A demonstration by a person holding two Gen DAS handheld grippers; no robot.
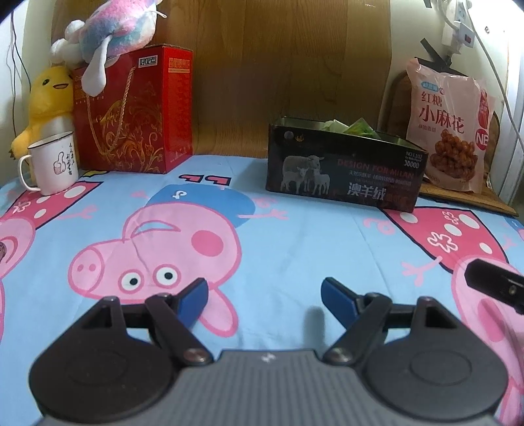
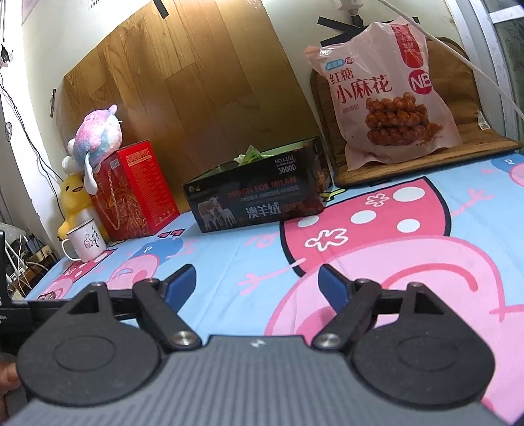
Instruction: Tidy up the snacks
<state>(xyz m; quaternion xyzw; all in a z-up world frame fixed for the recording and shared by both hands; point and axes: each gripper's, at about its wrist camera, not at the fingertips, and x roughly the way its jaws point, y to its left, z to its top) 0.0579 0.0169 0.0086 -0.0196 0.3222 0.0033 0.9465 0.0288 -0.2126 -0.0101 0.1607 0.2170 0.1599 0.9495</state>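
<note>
A black tin box [image 1: 344,177] sits on a bed sheet [image 1: 278,245] with pink cartoon pigs on it. The box is open at the top. Some green and white snack packets [image 1: 352,127] peek out over its rim. The box has little sheep and words printed on its side.

Just beside the box, toward the window side, a big pink snack bag [image 1: 452,127] leans up against the wall. It stands on a brown woven mat [image 1: 465,198]. The bag shows a picture of brown twisted dough sticks.

On the other side of the box, well apart from it, stands a red gift box [image 1: 137,111] with a gold rope handle. A pink and blue plush toy [image 1: 111,29] lies on top of the red box. A yellow plush duck [image 1: 49,98] sits next to it, farther from the tin box. A white mug [image 1: 54,162] with a thumbs-up drawing stands in front of the duck.

Behind the tin box a wooden board [image 1: 278,65] covers the wall.

The left tongs [image 1: 263,295] hang over the sheet, in front of the tin box and well apart from it. Their blue fingers stand wide apart with nothing between them. The right tongs [image 2: 257,283] also hang over the sheet in front of the tin box. Their fingers are spread wide too, and they hold nothing. A black tip of the right tongs shows at the edge of the left wrist view.
</note>
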